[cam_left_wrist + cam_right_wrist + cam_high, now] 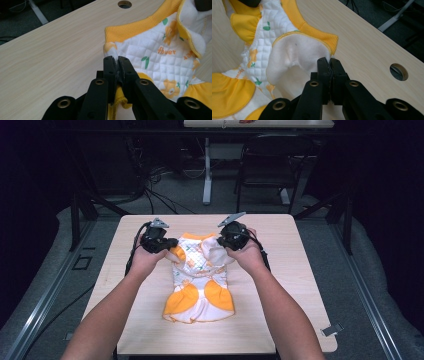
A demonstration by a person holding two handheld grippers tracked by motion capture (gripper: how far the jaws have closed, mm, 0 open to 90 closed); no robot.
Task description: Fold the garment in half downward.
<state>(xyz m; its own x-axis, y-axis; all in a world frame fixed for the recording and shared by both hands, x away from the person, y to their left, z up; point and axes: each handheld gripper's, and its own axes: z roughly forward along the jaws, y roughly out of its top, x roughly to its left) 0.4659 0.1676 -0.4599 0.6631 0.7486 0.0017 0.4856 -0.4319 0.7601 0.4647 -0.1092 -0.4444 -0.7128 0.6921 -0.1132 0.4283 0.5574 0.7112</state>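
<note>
High view first: I am seeing the garment (199,285), a small white quilted piece with orange trim and orange patches, lying at the middle of the table (280,320). Its upper end is coming up off the wood between my two tools. My left gripper (167,245) is sitting at the garment's upper left corner and my right gripper (223,242) at its upper right corner, each in a hand, with both forearms entering from the bottom of the frame. A chair (270,165) is standing beyond the table, at the upper centre right.

Left gripper view: I am looking along the left gripper (117,60), whose jaws are standing narrow and pinching a fold of the garment (160,57) at centre frame. Orange hem is bunching out below the pinch. The quilted cloth is spreading to the right of the frame, and a round hole (124,3) in the table (50,57) is showing at the top.

Right gripper view: the right gripper (329,61) is likewise clamping narrow on the garment's (294,57) white fleecy inside, just under the orange collar. The cloth is filling the left half, and a table hole (399,72) is showing at the right.
</note>
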